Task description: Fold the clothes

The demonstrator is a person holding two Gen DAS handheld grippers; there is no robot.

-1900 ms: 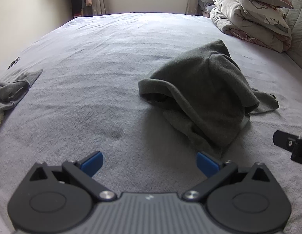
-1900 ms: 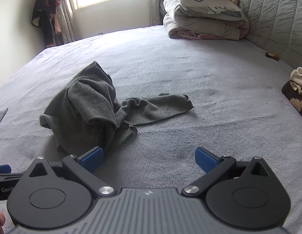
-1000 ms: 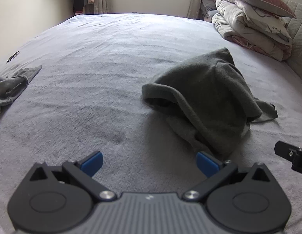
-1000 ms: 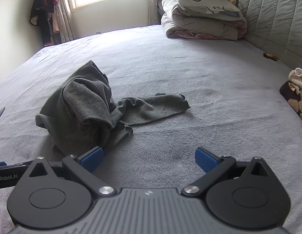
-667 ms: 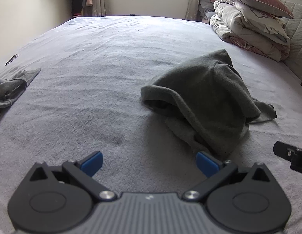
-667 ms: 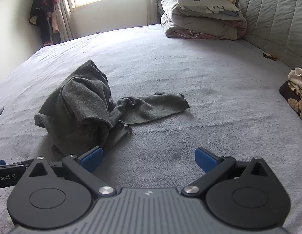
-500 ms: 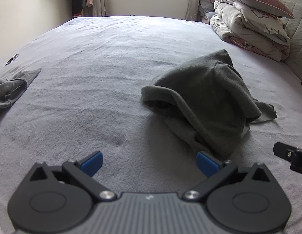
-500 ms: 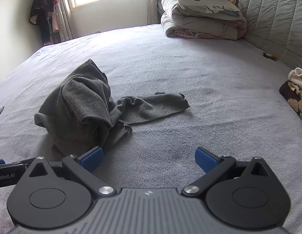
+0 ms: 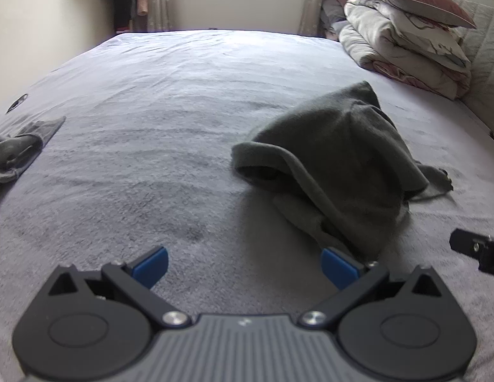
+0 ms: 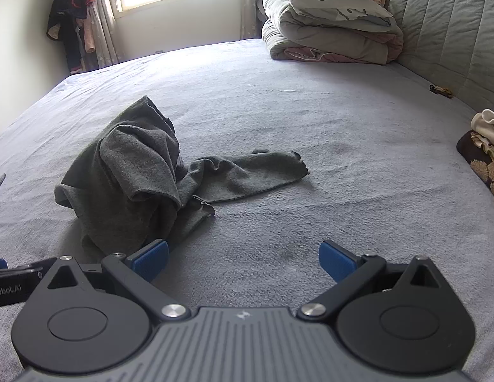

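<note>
Grey garment (image 9: 336, 159) just ahead, jaws apart

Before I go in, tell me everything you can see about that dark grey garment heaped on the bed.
The dark grey garment is a soft, fleecy-looking knit, crumpled into a raised heap on the grey bedspread, unfolded. One long flat part, perhaps a sleeve or leg, trails out from the heap toward the headboard side, ending in a ragged edge. A rolled hem forms an open pocket on the left wrist view's near-left side. Nothing grips it; both grippers are open, with its near edge by a blue finger of each.
</note>
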